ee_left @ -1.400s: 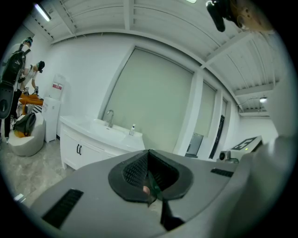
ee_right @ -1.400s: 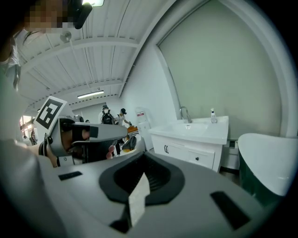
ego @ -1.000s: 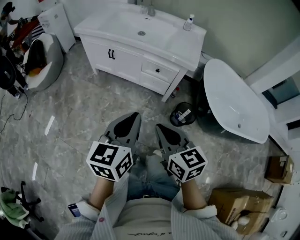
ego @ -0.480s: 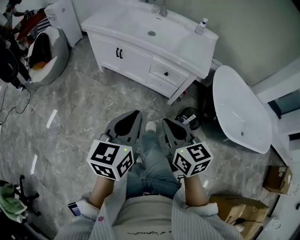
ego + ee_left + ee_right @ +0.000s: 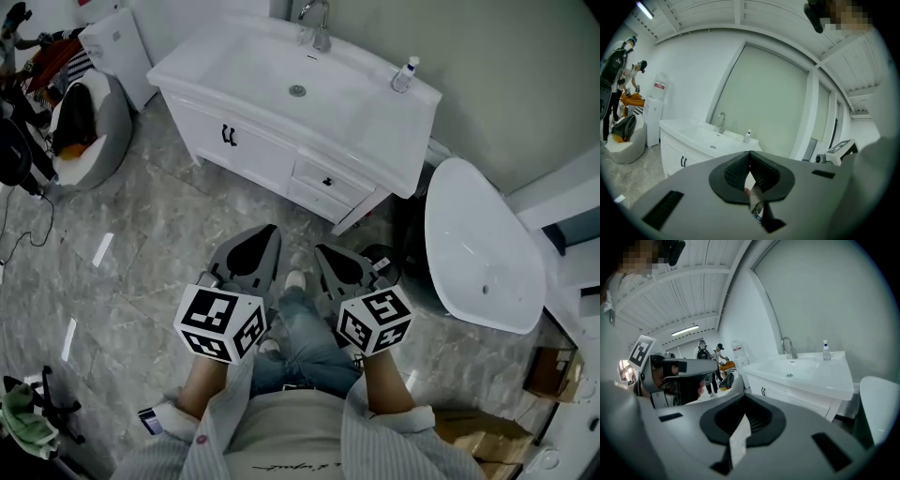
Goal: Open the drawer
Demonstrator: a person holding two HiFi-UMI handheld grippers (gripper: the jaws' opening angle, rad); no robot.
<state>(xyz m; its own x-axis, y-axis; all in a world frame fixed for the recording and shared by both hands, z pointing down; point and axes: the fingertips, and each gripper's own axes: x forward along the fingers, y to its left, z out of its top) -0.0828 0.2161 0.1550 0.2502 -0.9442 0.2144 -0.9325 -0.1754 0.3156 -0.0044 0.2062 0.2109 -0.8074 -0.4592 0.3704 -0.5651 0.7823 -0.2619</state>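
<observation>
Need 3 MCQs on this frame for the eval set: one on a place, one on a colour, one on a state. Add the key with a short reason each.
1. Where does the small bottle stand?
A) on the vanity top, at the corner by the wall
B) on the floor
C) inside the bathtub

2. What colour is the drawer knob?
A) white
B) black
C) gold

3. What state is the drawer with that knob in?
A) pulled fully out
B) half open
C) closed

Key:
1 A: the head view shows it upright on the white counter, to the right of the basin.
2 B: it shows as a dark spot on the white front.
3 C: the drawer front sits flush with the cabinet face.
</observation>
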